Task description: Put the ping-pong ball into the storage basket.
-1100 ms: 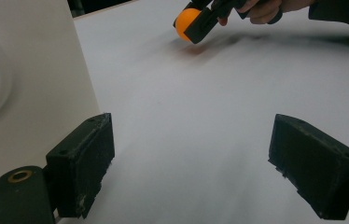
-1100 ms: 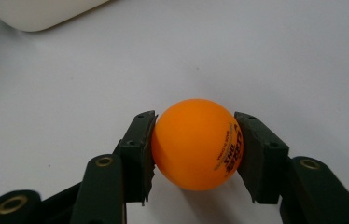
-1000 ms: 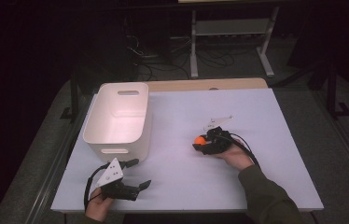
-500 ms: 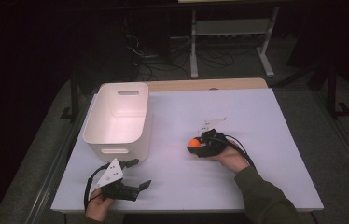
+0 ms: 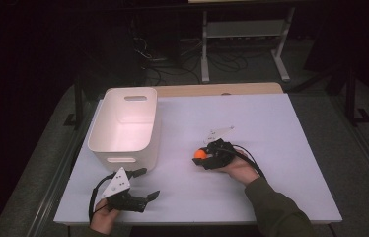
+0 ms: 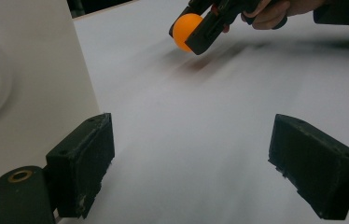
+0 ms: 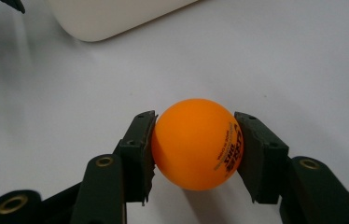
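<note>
Right now the orange ball (image 7: 196, 142) sits pinched between the two black jaws of my right claw (image 7: 195, 149), one pad pressed against each side of it, with small dark print showing on its lower right. In the high view the ball (image 5: 201, 153) is at the tip of that claw (image 5: 207, 157), near the middle of the white table (image 5: 281, 128), and the left gripper view shows it (image 6: 186, 29) lifted a little above the tabletop with a soft shadow under it. My right hand (image 5: 239, 168) wraps the claw's body from behind, its cable looping beside the wrist.

To the left of the ball, well apart from it, stands the white tub (image 5: 123, 126), upright, its handle slot toward the far end.

My left claw (image 5: 145, 183) rests near the front edge of the table, just in front of the tub's near corner. Its jaws are spread wide with nothing between them but bare tabletop.
</note>
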A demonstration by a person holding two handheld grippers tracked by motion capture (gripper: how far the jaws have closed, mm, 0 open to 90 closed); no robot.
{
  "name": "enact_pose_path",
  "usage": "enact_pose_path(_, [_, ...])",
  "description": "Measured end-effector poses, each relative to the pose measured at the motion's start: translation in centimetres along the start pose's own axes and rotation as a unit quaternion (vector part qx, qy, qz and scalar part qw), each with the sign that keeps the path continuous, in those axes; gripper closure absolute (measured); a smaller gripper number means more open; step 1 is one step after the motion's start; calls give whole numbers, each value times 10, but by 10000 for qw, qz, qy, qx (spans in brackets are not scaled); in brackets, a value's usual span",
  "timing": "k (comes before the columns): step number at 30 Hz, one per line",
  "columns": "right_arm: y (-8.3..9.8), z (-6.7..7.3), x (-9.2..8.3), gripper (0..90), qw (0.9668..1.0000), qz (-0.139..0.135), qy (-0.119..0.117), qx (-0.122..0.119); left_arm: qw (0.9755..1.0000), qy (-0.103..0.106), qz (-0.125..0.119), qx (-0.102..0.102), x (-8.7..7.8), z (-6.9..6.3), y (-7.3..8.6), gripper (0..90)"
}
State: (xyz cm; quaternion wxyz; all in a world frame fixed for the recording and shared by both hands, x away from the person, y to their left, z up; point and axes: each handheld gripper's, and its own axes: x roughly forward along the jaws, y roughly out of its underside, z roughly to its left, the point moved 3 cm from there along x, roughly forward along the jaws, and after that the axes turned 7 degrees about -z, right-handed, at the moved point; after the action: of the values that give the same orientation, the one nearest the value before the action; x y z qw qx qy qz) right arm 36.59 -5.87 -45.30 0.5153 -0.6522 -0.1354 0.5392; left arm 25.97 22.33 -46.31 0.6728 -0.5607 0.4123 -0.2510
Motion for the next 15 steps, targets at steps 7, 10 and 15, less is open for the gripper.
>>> enact_pose_path(7, [-2,6,3,496,9999,2,-96,-49,10000,0,1,0,0,0,0,142])
enact_pose_path(10, [-3,9,5,497,9999,1,-132,-69,10000,1,1,7,0,0,0,141])
enact_pose_path(15, [-5,14,6,497,9997,-10,-205,-100,10000,-4,-2,2,0,0,0,141])
